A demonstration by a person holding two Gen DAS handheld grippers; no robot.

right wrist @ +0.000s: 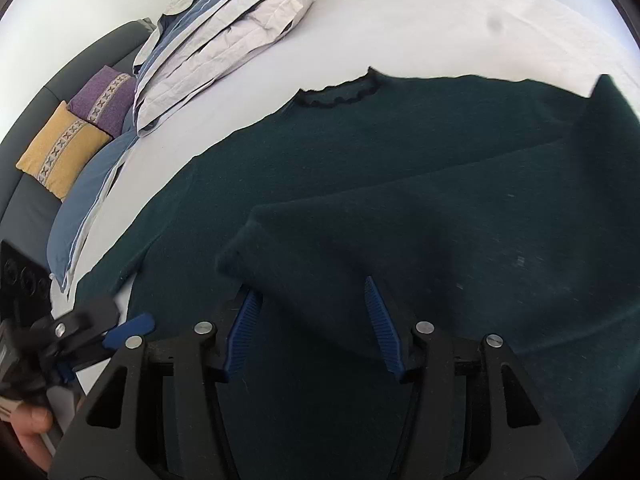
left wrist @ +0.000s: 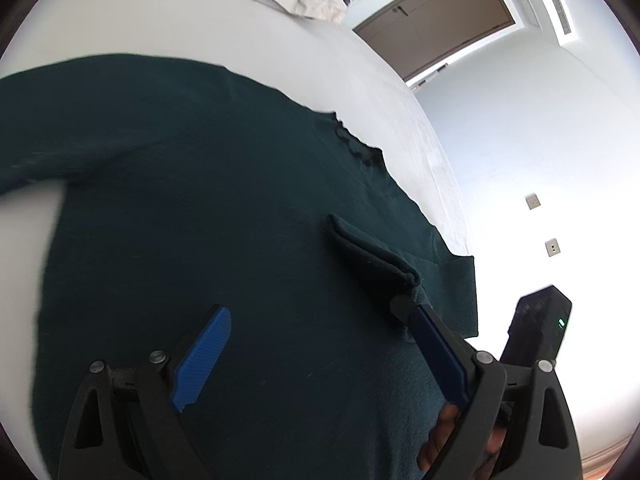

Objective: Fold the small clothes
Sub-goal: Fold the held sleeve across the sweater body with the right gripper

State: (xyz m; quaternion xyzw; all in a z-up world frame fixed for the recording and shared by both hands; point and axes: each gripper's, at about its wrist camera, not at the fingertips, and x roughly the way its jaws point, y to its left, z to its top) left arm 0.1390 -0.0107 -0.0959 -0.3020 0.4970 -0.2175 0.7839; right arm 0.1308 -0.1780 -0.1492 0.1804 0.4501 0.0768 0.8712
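white bed (right wrist: 400,20) bears dark green sweater (right wrist: 360,160); right gripper (right wrist: 312,320) unclenched over folded-in sleeve (right wrist: 360,248), left gripper (left wrist: 316,320) unclenched; next, likely the opposite sleeve.

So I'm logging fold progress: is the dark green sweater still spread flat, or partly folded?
Partly folded: one sleeve lies across the sweater, its cuff between the right gripper's open jaws.

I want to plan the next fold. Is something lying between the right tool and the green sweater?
Nothing visible. The right tool hangs open right over the sweater, with a folded-over sleeve between its fingers. No other object lies on the sweater there.
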